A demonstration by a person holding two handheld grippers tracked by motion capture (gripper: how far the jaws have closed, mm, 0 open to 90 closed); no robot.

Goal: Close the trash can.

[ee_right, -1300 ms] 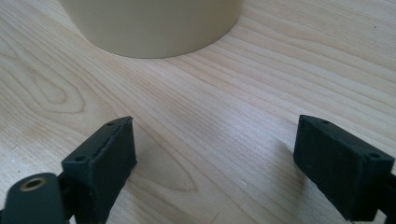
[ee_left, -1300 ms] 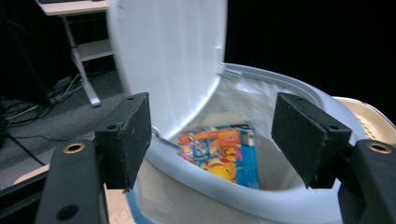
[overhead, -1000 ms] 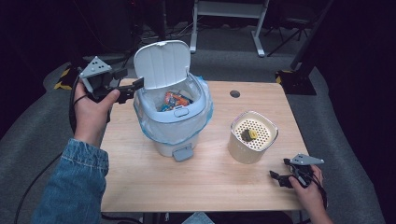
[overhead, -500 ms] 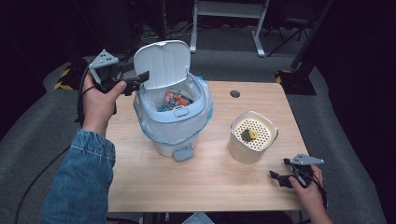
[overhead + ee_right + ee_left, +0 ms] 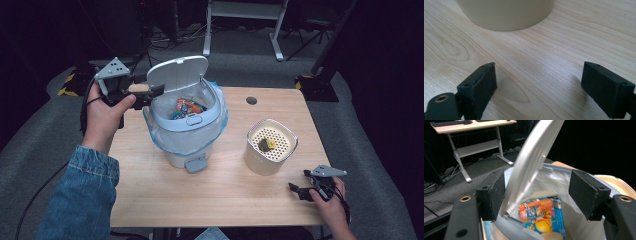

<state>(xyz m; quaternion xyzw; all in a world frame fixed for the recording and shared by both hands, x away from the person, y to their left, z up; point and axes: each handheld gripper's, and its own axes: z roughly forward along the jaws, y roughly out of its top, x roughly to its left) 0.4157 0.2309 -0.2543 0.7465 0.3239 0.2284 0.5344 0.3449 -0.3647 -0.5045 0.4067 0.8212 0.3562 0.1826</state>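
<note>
A white pedal bin [image 5: 187,131] with a clear liner stands mid-table, its lid [image 5: 177,73] raised upright. Colourful wrappers [image 5: 184,107] lie inside, also seen as a bright packet [image 5: 541,216] in the left gripper view. My left gripper [image 5: 147,85] is held at the lid's left edge, jaws wide open. The lid [image 5: 534,160] passes between the jaws, close against the left pad [image 5: 496,192]. My right gripper [image 5: 298,190] rests open on the table near the front right corner, and between its pads [image 5: 480,83] there is only bare wood.
A beige container [image 5: 270,146] with a perforated top and a small yellow-and-dark object on it stands right of the bin; its base [image 5: 504,12] lies just ahead of the right gripper. The table [image 5: 225,195] has a cable hole [image 5: 251,100] at the back.
My left hand has risen and shifted right, bringing the open jaws around the lid's edge. The lid stays up. The right gripper has not moved.
</note>
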